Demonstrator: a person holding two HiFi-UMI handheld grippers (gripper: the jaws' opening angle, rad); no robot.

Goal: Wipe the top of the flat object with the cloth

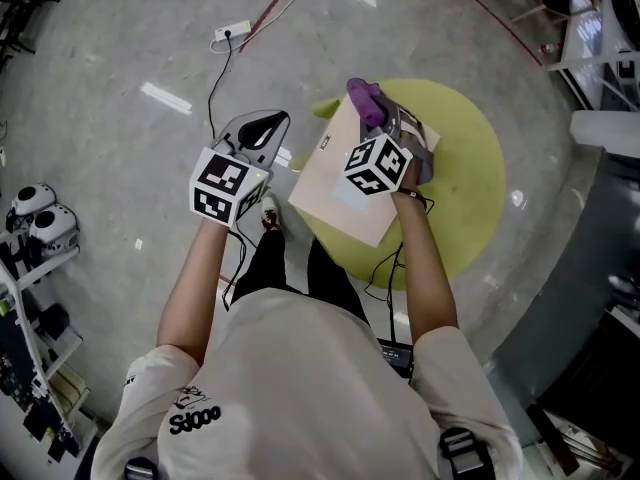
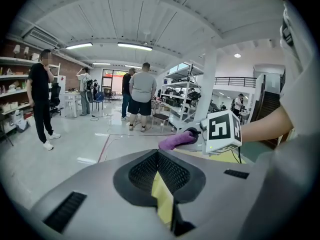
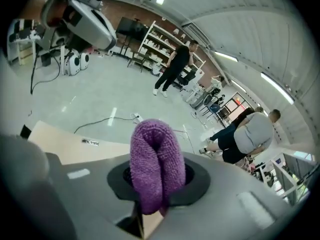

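Grips the soft, light purple cloth (image 1: 364, 100), folded and likely to squash, in the clenched right hand-held gripper (image 1: 380, 118) at the upper edge of the stiff beige flat object (image 1: 335, 193) on the round table (image 1: 470, 188) at frame centre, with the left hand-held gripper (image 1: 262, 133) closed and empty at centre left.

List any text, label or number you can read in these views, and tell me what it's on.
Small dark label near the edge of the flat board: too small to read in the head view, blurred in the right gripper view.
Print on the person's shirt: stylised letters, not safely readable.
Marker cubes: black-and-white square patterns only, no words.
No other text shows.
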